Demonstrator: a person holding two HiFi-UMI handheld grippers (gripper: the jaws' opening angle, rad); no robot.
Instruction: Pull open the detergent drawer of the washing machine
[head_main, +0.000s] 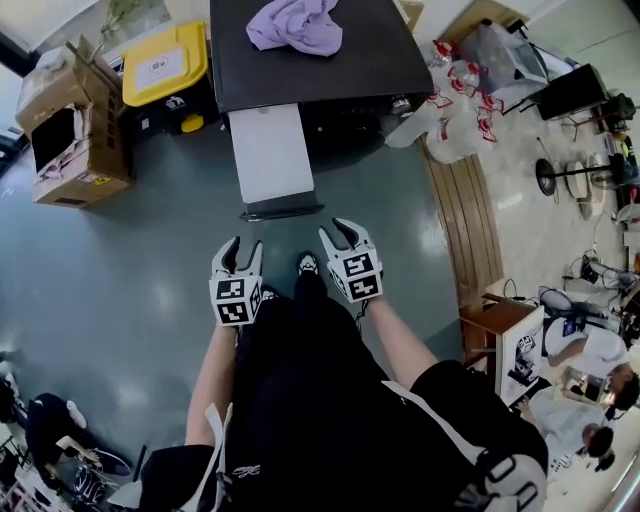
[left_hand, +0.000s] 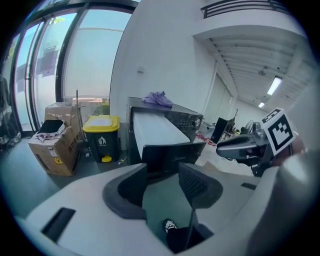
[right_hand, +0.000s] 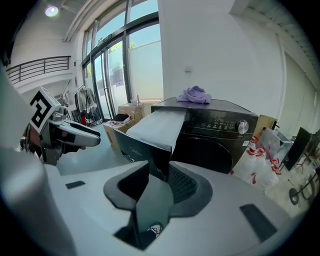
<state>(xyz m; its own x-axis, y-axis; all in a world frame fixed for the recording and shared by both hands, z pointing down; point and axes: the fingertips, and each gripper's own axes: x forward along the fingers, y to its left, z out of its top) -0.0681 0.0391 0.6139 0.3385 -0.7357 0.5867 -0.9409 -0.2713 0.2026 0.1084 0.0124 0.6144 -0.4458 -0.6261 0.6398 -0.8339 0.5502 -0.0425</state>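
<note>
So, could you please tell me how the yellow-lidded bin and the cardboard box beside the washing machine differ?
The bin is dark with a shut yellow lid; the cardboard box is brown with open flaps. The bin stands next to the washing machine; the box stands farther out. Both sit on the floor.

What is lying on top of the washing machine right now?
A crumpled purple cloth lies on the dark top of the washing machine, toward the back. Whatever is under the cloth cannot be seen.
</note>
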